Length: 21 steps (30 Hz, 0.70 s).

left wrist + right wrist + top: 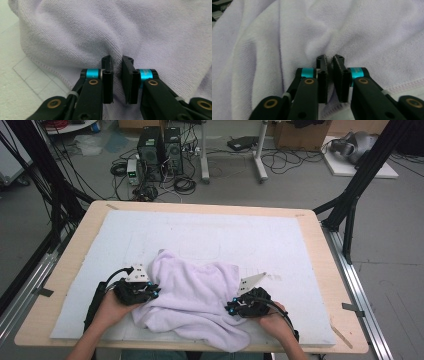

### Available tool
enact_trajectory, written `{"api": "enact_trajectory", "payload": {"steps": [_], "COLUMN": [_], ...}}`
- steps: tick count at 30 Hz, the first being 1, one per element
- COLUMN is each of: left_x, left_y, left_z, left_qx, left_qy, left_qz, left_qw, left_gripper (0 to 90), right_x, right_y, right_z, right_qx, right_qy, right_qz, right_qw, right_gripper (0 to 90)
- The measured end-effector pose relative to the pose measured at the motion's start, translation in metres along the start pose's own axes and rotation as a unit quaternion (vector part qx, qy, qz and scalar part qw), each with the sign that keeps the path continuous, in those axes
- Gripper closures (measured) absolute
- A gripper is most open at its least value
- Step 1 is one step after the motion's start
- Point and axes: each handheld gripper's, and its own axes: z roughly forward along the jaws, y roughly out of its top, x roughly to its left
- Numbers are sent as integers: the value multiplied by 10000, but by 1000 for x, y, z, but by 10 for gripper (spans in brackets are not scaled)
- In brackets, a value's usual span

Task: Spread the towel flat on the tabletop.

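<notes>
A pale lilac towel (192,297) lies crumpled on the white mat near the table's front edge. My left gripper (150,292) is at its left side, jaws pinched on a fold of the towel (75,37); the cloth bunches between the left gripper's pads (117,61). My right gripper (234,307) is at the towel's right side, and it too is shut on a raised fold of the towel (352,32), close to the stitched hem (404,86), at the right gripper's tips (329,60). A hand holds each gripper from the bottom of the high view.
The white mat (240,240) covers most of the wooden table (325,270). Black frame poles (360,175) stand at both back corners. Computer towers (160,152) and cables sit on the floor beyond the table.
</notes>
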Motion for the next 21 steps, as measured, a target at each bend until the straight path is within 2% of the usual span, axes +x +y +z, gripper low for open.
{"api": "enact_trajectory", "payload": {"steps": [5,13,15,17,19,21], "left_x": [-9,-22,-19,-14,-8,0], "left_y": [-2,-9,-6,-1,7,14], "left_z": [-10,-27,-30,-34,-38,-39], "left_qx": [-52,-142,-233,-355,-471,-565], "left_qy": [-20,-264,-283,-287,-224,-110], "left_qz": [118,189,149,111,82,100], "left_qw": [9999,9994,9992,9989,9986,9983], "left_gripper": [821,819,750,648,583,566], "right_x": [10,35,33,27,18,5], "right_y": [-3,-12,-11,-7,-2,4], "right_z": [-6,-26,-33,-41,-47,-51], "right_qx": [15,-45,-181,-319,-486,-513], "right_qy": [94,205,206,83,-120,-345], "right_qz": [2,-58,43,122,180,227], "right_qw": [10000,9998,9996,9994,9986,9978], "right_gripper": [855,834,752,698,649,639]}}
